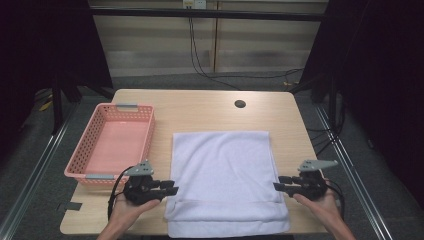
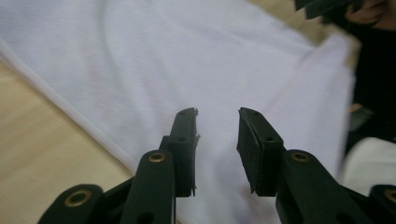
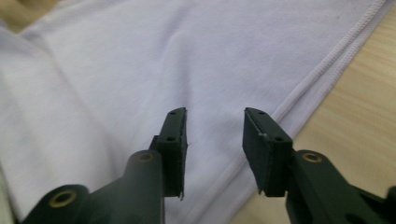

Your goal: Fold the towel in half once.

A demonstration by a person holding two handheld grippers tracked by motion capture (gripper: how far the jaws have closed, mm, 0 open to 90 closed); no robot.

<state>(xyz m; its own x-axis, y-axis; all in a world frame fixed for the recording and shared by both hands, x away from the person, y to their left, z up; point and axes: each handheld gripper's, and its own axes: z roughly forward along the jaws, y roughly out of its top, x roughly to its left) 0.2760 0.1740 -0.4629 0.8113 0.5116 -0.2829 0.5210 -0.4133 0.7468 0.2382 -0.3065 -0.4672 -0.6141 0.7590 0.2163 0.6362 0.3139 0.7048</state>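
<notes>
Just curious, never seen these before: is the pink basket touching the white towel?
Apart. The high view shows a strip of bare wooden table between the pink basket and the white towel's left edge.

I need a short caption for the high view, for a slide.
Two open grippers, left and right, flank a white towel on a wooden table, with an empty pink basket nearby.

We are looking at a light wooden table [image 1: 210,112] with rounded corners and a dark round hole [image 1: 240,104] near its far edge. A white towel [image 1: 225,170] is lying flat across its middle and overhanging the near edge. A pink basket [image 1: 112,142] is sitting just beside the towel, at the table's left.
</notes>
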